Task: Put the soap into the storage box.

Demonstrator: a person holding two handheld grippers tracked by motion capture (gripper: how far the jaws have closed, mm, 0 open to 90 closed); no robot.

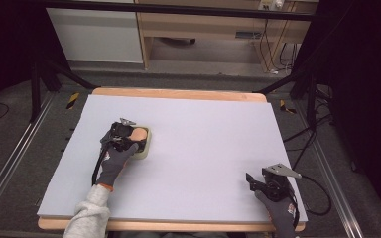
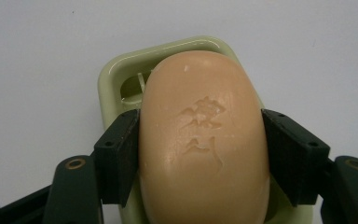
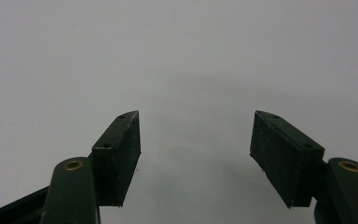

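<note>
Item: soap bar (image 2: 204,140), peach-orange, smooth and faintly waxy, a rounded oval with characters embossed on its top face. Location: over a pale green soap dish (image 2: 121,77), glossy plastic, rounded-rectangular with a raised rim and a slotted floor; whether the bar rests in the dish or hangs just above it cannot be told.

Item: left tongs (image 2: 200,154), matte black with flat rectangular pads and brass-coloured pivot pins. State: clamped on the soap bar, one pad pressed to each long side, at the left of the counter (image 1: 203,144).

Item: right tongs (image 3: 196,156), same make. State: spread wide with nothing between the pads, at the near right corner of the counter, well apart from the soap.

Item: counter, a flat, matte pale grey-lilac sheet over a light wooden edge.
</note>
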